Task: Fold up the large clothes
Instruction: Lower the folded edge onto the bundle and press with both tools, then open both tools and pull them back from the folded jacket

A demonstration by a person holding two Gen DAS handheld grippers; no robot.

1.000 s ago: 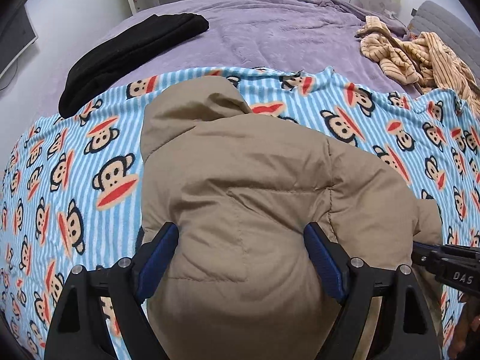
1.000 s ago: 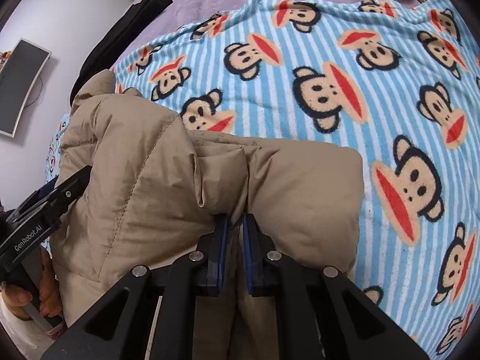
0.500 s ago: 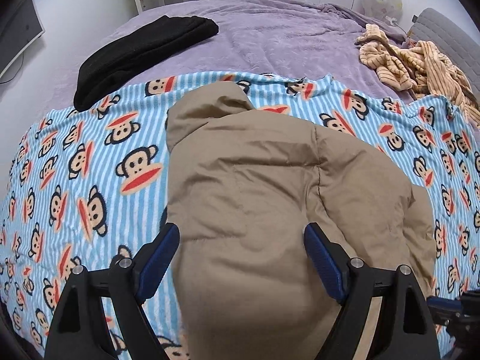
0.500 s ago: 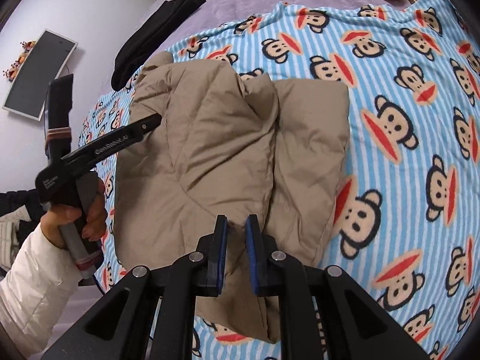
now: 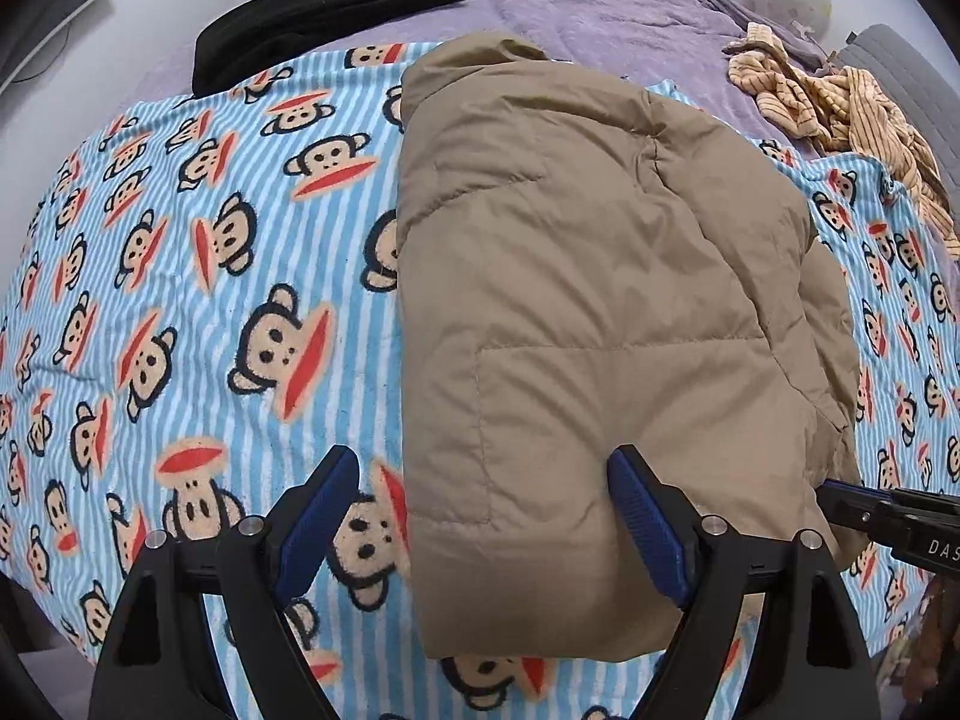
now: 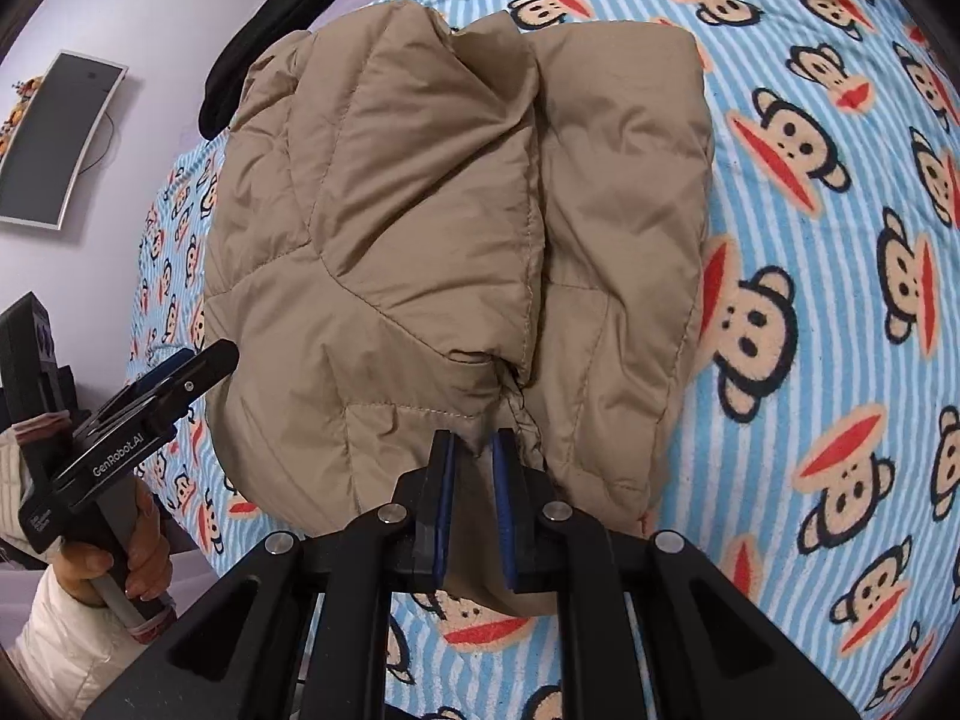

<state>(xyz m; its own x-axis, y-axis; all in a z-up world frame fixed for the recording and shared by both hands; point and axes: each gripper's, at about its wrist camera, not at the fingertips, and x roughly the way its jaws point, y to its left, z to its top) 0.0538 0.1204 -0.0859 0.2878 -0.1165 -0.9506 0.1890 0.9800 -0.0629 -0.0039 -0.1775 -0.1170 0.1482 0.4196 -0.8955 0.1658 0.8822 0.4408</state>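
Lying lengthwise from near edge to far, the tan puffer jacket (image 5: 588, 300) sits on the monkey-print blanket (image 5: 180, 300). Right gripper (image 6: 474, 450) is pinched on its near hem; left gripper (image 5: 486, 516) gapes wide, straddling the jacket's near-left corner.

Left gripper (image 6: 180, 375), side of arm, right wrist view: "GenRobot.AI" in white on black.
Left gripper, lower end of same arm: 2 further short lines of white print, too small to read.
Right gripper (image 5: 894, 519), body at the frame's right edge, left wrist view: white letters "DAS", cut off by the edge.
Other readable text, numbers or signs: none.
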